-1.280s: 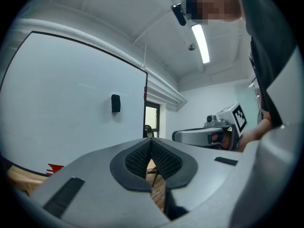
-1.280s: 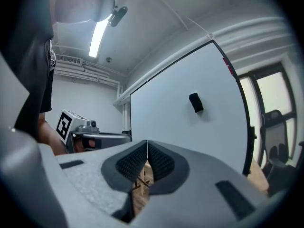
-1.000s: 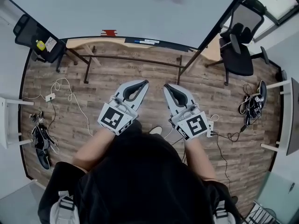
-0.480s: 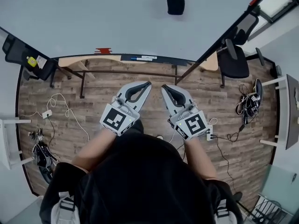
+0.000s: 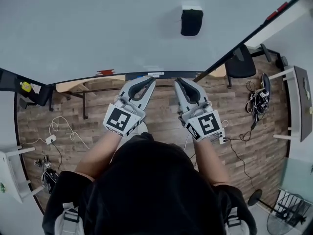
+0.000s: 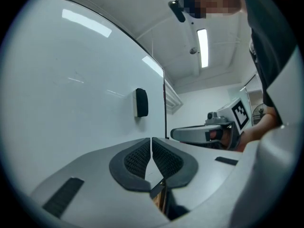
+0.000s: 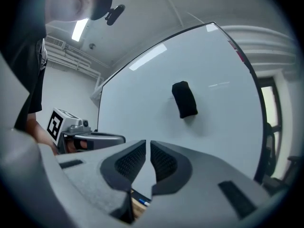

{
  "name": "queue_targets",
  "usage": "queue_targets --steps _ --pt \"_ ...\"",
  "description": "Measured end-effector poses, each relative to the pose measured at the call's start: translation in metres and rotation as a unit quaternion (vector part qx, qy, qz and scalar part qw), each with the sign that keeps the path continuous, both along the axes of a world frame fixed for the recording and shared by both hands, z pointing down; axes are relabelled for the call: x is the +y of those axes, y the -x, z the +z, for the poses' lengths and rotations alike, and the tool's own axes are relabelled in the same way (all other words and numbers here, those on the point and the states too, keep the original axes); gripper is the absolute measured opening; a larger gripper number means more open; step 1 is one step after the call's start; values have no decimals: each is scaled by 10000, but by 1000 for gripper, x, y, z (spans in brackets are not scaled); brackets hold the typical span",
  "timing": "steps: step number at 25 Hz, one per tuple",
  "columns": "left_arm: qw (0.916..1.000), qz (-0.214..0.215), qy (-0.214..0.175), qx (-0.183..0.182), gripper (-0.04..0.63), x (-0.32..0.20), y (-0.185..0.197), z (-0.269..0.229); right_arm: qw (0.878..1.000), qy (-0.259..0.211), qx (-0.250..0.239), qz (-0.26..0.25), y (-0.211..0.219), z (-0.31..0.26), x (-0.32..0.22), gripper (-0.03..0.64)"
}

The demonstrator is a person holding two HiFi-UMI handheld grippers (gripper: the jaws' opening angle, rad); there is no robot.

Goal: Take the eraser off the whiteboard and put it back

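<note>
A black block-shaped eraser (image 5: 191,22) clings to the face of the large white whiteboard (image 5: 98,28). It sits nearer the board's right edge than its left and well above the bottom edge. In the right gripper view the eraser (image 7: 184,99) hangs slightly tilted, up and to the right of the jaws. In the left gripper view it (image 6: 141,102) stands upright close to the board's dark right edge.

The grey left gripper (image 5: 148,82) and the grey right gripper (image 5: 180,82) are held side by side. Both point at the board near its bottom edge, well apart from the eraser and touching nothing.

The left gripper (image 6: 151,140) has its dark ribbed pads pressed together at the tips, with nothing between them. The right gripper (image 7: 148,144) has its pads all but together, with only a thin slit of white board showing between them and nothing caught there.

Along the board's bottom edge runs a dark narrow ledge (image 5: 142,75), and a white marker pen (image 5: 155,74) lies on it. Below is a brown wood-plank floor (image 5: 254,146).
</note>
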State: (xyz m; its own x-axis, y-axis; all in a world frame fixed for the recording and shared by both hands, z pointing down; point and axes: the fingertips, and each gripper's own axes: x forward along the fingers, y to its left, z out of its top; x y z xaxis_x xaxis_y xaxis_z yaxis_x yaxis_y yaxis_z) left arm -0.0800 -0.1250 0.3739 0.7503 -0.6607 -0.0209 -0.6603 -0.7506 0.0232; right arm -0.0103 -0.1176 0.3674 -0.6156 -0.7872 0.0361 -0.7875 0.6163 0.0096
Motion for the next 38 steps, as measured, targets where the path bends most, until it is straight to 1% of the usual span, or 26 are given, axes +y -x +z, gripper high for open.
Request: queue_targets --steps 5,9,13,16,22,26,32,38 --pt "9999 66 -64 -45 14 -37 9 -6 9977 -274 115 603 -5 -22 -42 41" --pt "9999 53 -82 45 14 -56 10 -14 9940 -483 173 965 -12 -38 -63 80" --pt "9998 -13 -111 138 14 -67 5 -23 9870 -918 356 1268 -23 -57 -77 114" --pt "9997 -90 -189 112 14 -73 0 -27 9799 -1252 512 1467 -32 -73 -87 170" --pt "9991 -327 -271 55 20 -86 -3 -33 9708 -1591 684 1659 -36 -88 -110 242" --pt "9984 -456 -321 58 29 -92 -4 -35 9665 -1747 807 1696 -33 -95 -124 256" --pt "9982 -538 -247 47 30 -95 -4 -32 9585 -1909 997 1871 -30 -100 -138 270" --pt "9977 -610 -295 3 43 -99 -3 -32 9610 -1812 994 1840 -25 -96 -146 278"
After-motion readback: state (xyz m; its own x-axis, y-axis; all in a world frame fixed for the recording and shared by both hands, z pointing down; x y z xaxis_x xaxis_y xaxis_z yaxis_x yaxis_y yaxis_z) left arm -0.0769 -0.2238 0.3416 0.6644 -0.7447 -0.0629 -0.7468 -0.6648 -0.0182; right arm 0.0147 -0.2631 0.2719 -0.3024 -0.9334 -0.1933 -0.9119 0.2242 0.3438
